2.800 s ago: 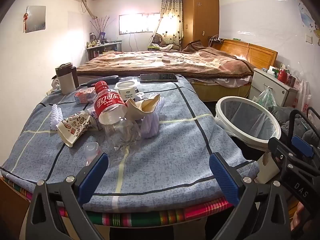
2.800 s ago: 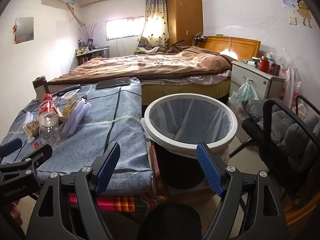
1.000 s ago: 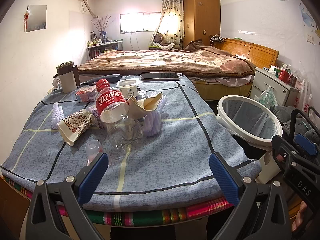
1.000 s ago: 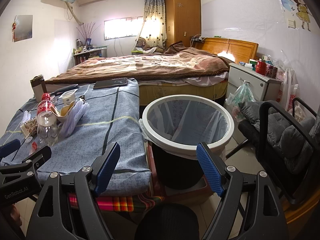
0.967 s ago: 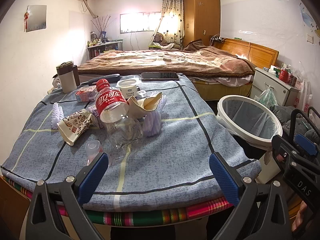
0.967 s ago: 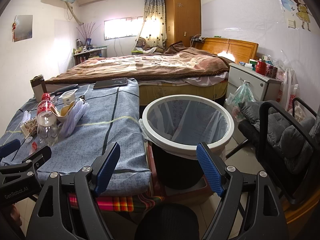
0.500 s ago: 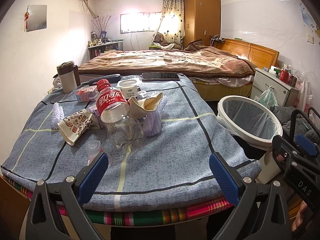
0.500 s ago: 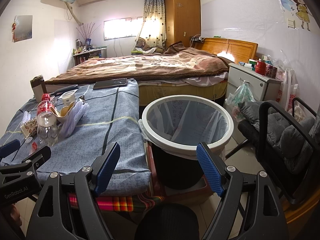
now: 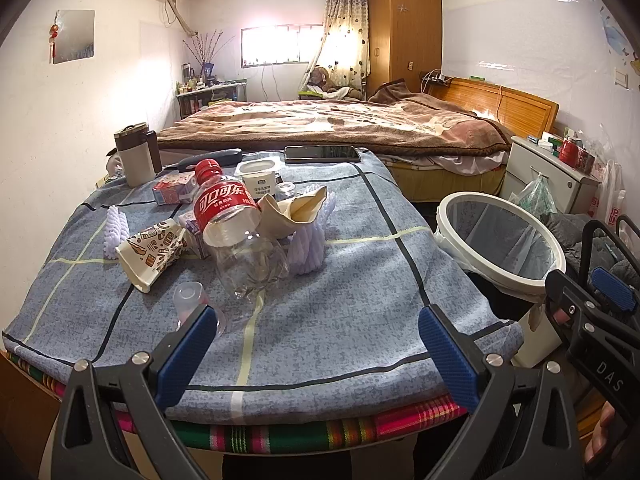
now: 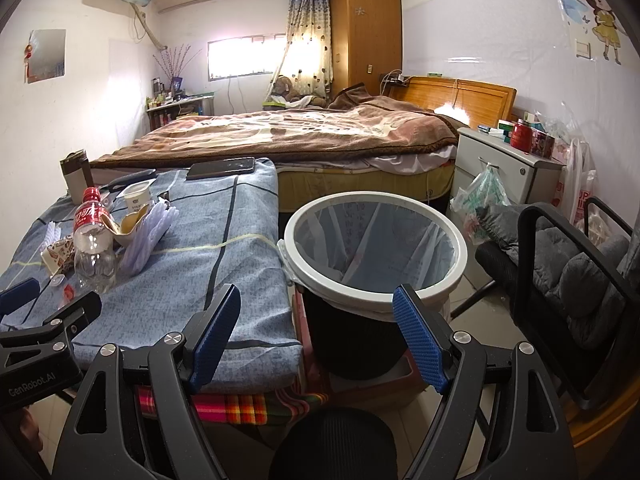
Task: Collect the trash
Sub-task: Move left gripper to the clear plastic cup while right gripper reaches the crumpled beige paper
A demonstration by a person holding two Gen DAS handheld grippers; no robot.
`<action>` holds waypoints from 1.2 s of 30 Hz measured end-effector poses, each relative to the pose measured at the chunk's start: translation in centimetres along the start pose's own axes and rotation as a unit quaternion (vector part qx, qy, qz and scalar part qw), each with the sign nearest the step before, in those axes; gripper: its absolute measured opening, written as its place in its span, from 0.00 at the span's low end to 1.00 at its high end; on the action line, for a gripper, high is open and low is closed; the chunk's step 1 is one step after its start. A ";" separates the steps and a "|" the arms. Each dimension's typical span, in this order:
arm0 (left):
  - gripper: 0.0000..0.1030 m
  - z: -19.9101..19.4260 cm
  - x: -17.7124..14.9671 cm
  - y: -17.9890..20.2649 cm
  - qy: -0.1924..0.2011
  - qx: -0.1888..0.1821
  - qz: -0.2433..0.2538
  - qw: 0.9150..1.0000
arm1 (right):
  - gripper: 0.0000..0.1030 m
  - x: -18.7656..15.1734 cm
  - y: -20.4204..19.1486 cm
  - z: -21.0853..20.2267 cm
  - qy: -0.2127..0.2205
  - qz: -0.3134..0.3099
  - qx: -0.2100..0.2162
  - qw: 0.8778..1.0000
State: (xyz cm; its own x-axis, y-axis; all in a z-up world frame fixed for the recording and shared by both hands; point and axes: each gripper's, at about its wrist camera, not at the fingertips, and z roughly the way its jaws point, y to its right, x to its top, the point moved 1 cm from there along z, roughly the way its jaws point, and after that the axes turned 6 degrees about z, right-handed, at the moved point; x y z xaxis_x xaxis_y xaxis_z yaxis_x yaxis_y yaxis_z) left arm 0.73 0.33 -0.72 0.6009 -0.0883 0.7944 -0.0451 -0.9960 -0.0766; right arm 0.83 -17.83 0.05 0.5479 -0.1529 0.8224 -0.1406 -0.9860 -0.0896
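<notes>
Beside the table [image 9: 360,280], a bin [image 10: 374,240] stands.

Your light comes mostly from the window [image 9: 276,46] at the far wall, which is blown out to white in both views and washes the curtain [image 9: 344,36] beside it. A bright patch spreads over the left wall [image 9: 132,76]. The headboard [image 10: 456,98] carries a hot glare spot in the right view. The worktop [image 9: 360,280] is evenly lit, with soft shadows under the bottle [image 9: 240,236]. Both views bulge like a fisheye, with dark corners and bent lines at the edges. The near fingers [image 9: 184,352] stay sharp.
</notes>
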 end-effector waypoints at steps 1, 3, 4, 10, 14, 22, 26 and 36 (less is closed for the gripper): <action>0.99 0.0 0.0 0.0 0.000 0.000 0.001 1.000 | 0.77 0.0 0.0 0.0 0.000 0.000 0.000 1.000; 0.99 0.0 0.0 0.0 -0.001 -0.001 0.000 1.000 | 0.77 0.0 0.0 0.0 0.000 0.000 0.000 1.000; 0.99 0.0 0.0 0.0 -0.001 0.000 0.000 1.000 | 0.77 0.0 0.0 0.0 0.000 -0.001 0.000 1.000; 0.99 0.1 0.0 -0.6 -0.003 0.000 0.000 1.000 | 0.77 0.3 -0.1 0.0 -0.001 -0.002 0.004 1.000; 0.99 0.1 -0.4 -2.6 -0.001 0.011 -0.013 1.000 | 0.77 0.4 -0.8 0.5 -0.008 -0.006 0.027 1.000; 0.99 1.0 -1.7 -8.8 -0.026 0.047 -0.077 0.996 | 0.77 0.3 -3.5 1.7 -0.025 -0.026 0.072 0.997; 0.99 1.8 -2.3 -10.9 -0.037 0.056 -0.085 0.994 | 0.77 0.2 -4.9 2.3 -0.027 -0.037 0.090 0.995; 0.99 5.0 -2.7 -11.8 -0.063 0.030 -0.078 0.995 | 0.77 0.4 -7.3 4.3 -0.046 -0.051 0.111 0.991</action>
State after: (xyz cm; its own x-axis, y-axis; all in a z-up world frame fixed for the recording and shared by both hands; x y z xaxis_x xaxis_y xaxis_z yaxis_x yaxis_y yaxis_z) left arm 3.64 12.34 -5.03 0.6920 0.0729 0.7182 0.1015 -0.9948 0.0032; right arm 5.64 -11.00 -1.39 0.6236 -0.0477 0.7803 0.0982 -0.9855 -0.1387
